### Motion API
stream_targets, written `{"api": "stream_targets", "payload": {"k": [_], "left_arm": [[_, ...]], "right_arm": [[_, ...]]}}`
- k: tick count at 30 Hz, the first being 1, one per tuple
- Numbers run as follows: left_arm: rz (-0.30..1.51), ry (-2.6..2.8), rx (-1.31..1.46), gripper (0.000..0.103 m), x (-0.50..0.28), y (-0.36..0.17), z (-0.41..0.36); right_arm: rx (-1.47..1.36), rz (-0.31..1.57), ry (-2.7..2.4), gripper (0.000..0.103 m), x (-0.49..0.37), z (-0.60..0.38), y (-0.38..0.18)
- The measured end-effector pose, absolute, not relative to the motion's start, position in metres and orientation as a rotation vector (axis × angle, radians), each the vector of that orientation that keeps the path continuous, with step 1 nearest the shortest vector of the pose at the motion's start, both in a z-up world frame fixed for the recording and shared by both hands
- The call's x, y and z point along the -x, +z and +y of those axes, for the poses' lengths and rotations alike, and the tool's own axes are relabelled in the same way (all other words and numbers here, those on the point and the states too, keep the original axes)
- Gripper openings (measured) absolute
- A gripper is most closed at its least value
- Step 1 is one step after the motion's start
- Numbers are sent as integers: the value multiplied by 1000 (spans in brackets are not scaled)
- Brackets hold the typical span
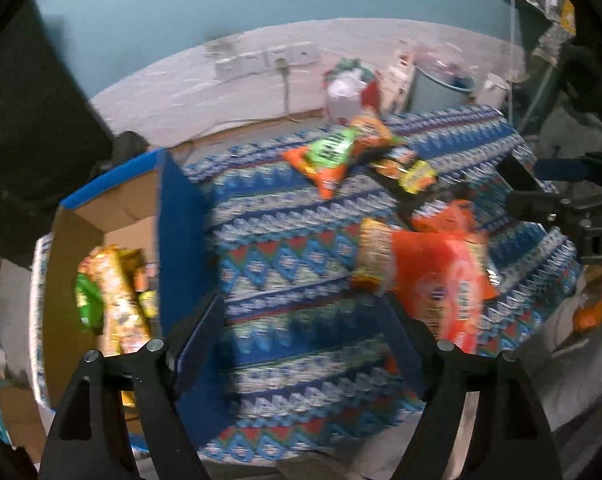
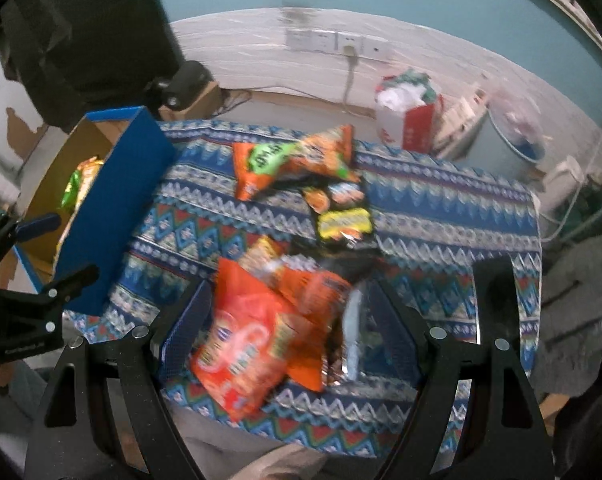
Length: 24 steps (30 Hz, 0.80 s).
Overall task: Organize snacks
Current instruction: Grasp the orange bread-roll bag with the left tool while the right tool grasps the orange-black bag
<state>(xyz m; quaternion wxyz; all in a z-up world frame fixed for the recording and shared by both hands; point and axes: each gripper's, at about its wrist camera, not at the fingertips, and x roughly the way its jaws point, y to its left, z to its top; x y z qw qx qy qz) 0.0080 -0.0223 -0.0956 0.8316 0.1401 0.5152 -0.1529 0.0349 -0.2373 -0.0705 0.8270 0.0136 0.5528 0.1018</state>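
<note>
Seemingly empty, the left gripper (image 1: 301, 344) stands with jaws apart over the patterned cloth (image 1: 285, 240) in the left wrist view, the blue box (image 1: 181, 208) with stowed packets at left and the large orange snack bag (image 1: 441, 280) at right centre. From the right wrist view, the right gripper (image 2: 285, 320) is spread, straddling that bag (image 2: 253, 340) low in the frame without visibly pinching it, though blur hinders. Light, crinkly and slippery, it lies long axis from upper left to lower right; a sealed edge probably grips best.
</note>
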Motion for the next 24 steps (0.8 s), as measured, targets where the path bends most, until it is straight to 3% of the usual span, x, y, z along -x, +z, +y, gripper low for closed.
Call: {"api": "stream_targets", "payload": {"k": [9, 24], "left_arm": [[1177, -446, -333, 81, 13, -135, -84], [1347, -448, -179, 81, 13, -183, -109]], "right_arm": [[-47, 1242, 147, 80, -13, -280, -105], [-80, 1304, 103, 80, -5, -306, -137]]}}
